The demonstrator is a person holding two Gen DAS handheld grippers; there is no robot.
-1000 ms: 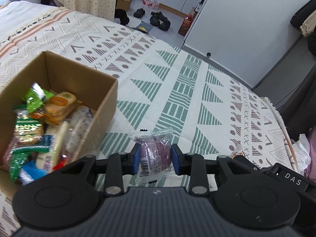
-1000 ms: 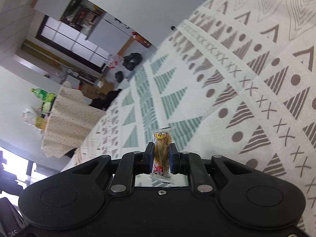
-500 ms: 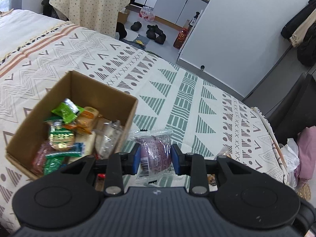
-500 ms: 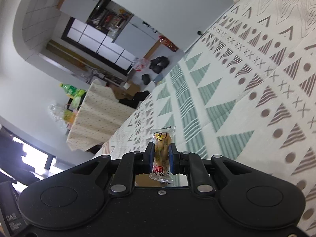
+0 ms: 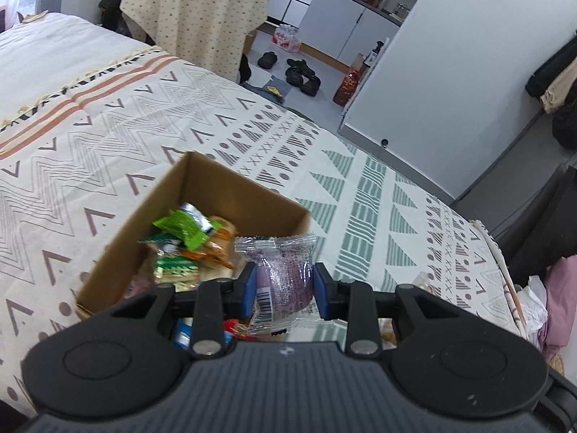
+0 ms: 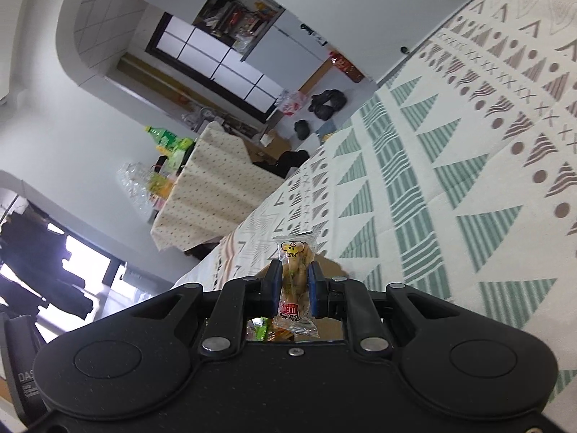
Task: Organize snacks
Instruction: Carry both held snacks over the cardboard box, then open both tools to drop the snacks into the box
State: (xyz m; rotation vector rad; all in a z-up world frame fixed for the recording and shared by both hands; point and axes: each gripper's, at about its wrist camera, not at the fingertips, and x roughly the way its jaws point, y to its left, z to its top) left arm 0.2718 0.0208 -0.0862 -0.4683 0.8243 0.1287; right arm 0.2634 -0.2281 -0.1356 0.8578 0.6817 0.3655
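Note:
In the left wrist view my left gripper point(image 5: 285, 285) is shut on a clear packet with a purple snack point(image 5: 283, 274), held in the air over the near right corner of an open cardboard box point(image 5: 151, 202) that holds several wrapped snacks point(image 5: 184, 241). In the right wrist view my right gripper point(image 6: 293, 288) is shut on a thin clear packet with a yellow-brown snack point(image 6: 294, 274), tilted above the bed; a brown edge of the box point(image 6: 331, 267) shows just behind the fingers.
The box sits on a bed with a patterned cover point(image 5: 360, 195). A few loose snacks point(image 5: 422, 283) lie on the cover to the right of my left gripper. Beyond the bed's far edge are a draped table point(image 5: 194, 11), shoes on the floor point(image 5: 299, 72) and a white wall panel point(image 5: 450, 72).
My left gripper has moved left and up with the purple packet, from beside the box to over its corner. My right gripper has tilted and moved towards the box, still holding its packet.

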